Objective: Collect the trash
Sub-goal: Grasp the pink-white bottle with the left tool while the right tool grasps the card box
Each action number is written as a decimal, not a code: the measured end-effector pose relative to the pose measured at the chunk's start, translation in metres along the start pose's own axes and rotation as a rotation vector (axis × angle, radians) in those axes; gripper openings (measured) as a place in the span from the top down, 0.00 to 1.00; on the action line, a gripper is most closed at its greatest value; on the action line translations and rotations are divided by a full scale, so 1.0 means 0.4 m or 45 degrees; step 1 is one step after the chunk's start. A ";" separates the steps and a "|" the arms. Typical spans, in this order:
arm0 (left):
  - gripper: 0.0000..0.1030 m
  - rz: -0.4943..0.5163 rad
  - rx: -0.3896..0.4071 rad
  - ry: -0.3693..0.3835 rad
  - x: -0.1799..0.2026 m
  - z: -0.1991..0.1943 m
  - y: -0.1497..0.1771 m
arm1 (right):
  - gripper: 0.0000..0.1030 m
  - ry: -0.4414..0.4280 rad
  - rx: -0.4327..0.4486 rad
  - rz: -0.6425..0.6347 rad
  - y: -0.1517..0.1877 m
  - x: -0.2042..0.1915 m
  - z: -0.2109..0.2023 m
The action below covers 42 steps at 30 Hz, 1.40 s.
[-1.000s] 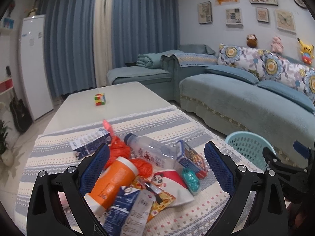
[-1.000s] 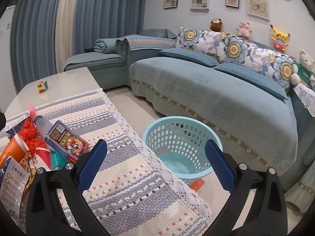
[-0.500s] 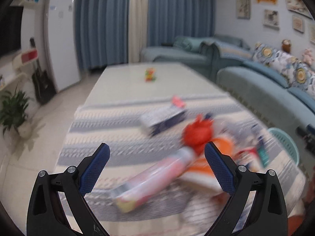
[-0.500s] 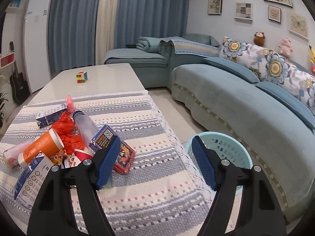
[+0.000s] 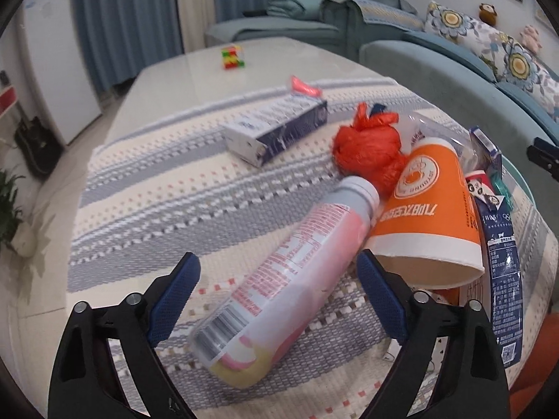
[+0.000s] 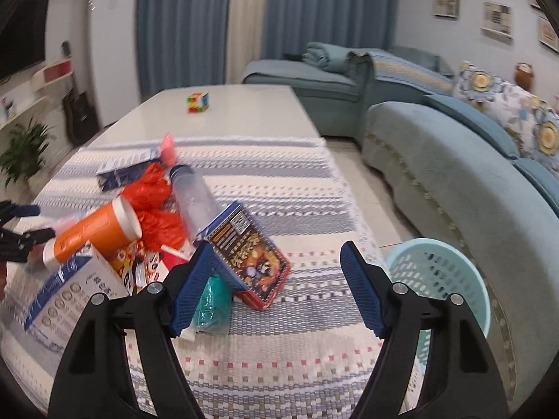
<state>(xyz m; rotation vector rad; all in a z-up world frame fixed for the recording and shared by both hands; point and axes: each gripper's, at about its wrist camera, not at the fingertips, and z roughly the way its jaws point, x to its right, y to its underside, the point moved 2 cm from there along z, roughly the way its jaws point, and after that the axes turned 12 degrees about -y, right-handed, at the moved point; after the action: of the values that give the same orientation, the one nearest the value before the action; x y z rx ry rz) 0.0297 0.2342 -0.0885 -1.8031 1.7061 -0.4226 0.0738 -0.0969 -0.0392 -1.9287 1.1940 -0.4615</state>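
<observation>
A pile of trash lies on the striped tablecloth (image 5: 174,188). In the left wrist view my left gripper (image 5: 277,288) is open around the lower half of a pink bottle (image 5: 290,272) lying on its side, its pads apart from it. An orange paper cup (image 5: 429,216), a crumpled red bag (image 5: 367,146) and a blue-white box (image 5: 279,131) lie beyond. In the right wrist view my right gripper (image 6: 276,276) is open above a colourful box (image 6: 249,248), with a clear bottle (image 6: 192,195) and a teal wrapper (image 6: 211,302) beside it. The light blue basket (image 6: 440,279) stands on the floor at the right.
A puzzle cube (image 6: 198,102) sits on the bare far end of the table (image 6: 244,111). A blue sofa (image 6: 454,181) runs along the right, close to the basket. A milk carton (image 5: 503,279) and snack wrappers lie at the pile's near edge. A fridge (image 6: 111,35) and plant (image 6: 24,146) stand at left.
My left gripper has swung left and come down close over the pink bottle. My right gripper has turned from the basket toward the trash pile and moved in over the colourful box.
</observation>
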 end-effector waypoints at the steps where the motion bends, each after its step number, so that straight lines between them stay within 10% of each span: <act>1: 0.19 0.005 -0.029 0.011 0.004 0.011 -0.001 | 0.31 -0.021 -0.014 -0.002 0.003 0.001 0.009; 16: 0.54 0.031 -0.217 0.000 0.086 0.081 0.001 | 0.31 -0.208 -0.243 0.008 -0.032 0.046 0.200; 31: 0.49 -0.108 -0.258 -0.006 0.099 0.110 -0.028 | 0.31 -0.245 -0.323 0.244 -0.026 0.156 0.324; 42: 0.55 -0.168 -0.257 -0.032 0.098 0.096 -0.021 | 0.31 -0.251 -0.419 0.029 -0.015 0.108 0.341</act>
<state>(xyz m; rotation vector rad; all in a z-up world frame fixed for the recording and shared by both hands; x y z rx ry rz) 0.0645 0.2040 -0.1196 -2.0646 1.6684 -0.2886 0.1879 -0.0730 -0.1221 -2.1766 1.2172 -0.0596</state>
